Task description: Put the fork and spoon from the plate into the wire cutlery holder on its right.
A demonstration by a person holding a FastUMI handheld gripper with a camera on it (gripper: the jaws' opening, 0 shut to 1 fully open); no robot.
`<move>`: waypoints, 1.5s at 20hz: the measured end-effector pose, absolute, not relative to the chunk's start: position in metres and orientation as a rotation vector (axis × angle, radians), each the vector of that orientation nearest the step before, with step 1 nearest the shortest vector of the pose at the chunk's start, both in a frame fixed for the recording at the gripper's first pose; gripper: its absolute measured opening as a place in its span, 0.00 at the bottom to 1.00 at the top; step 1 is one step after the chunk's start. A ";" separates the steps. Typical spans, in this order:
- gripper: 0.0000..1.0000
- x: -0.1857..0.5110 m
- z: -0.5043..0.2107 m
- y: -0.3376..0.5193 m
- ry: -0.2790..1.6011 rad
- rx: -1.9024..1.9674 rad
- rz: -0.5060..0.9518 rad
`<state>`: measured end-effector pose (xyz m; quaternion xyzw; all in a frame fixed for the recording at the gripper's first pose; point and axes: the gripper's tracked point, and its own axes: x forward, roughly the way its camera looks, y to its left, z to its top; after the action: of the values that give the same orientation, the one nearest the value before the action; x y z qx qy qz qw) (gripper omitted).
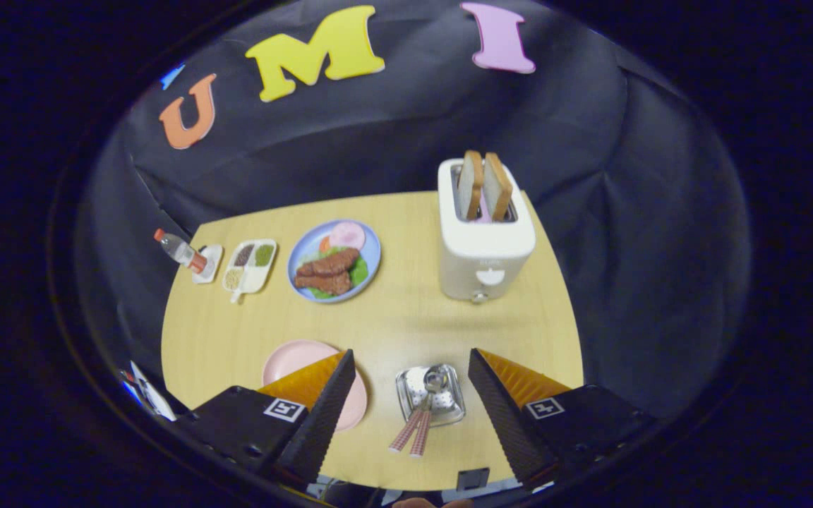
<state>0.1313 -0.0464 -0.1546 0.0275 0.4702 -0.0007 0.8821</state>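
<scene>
**Hovering Over a Filled Holder, Plate Bare**

Looking down from the gripper view, you are holding the gripper (pixel 412 381) well above the wooden table (pixel 406 317), its fingers spread wide and gripping nothing. Between them the wire cutlery holder (pixel 432 395) is sitting with the spoon (pixel 429 395) in it, bowl showing against the mesh, and a second striped handle, likely the fork (pixel 406 427), is leaning out alongside. To its left the pink plate (pixel 300 360) is lying bare where it shows, though one finger is covering part of it. By these signs both pieces are already in place, so you are probably finishing; the next move likely calls only for lifting clear without snagging the handles. Farther back, a toaster (pixel 484 240) with bread and a blue plate of food (pixel 334 261) are standing untouched. The fork's tines are proving hard to make out inside the holder.
</scene>
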 end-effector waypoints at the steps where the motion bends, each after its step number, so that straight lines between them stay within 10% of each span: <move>1: 0.97 0.130 -0.143 -0.045 0.906 0.069 0.006; 14: 0.96 0.050 -0.016 -0.034 0.256 0.117 -0.031; 30: 0.96 0.008 0.003 -0.039 0.108 0.091 -0.061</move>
<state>0.0076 -0.0387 0.0026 0.0454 0.0541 -0.0303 0.9970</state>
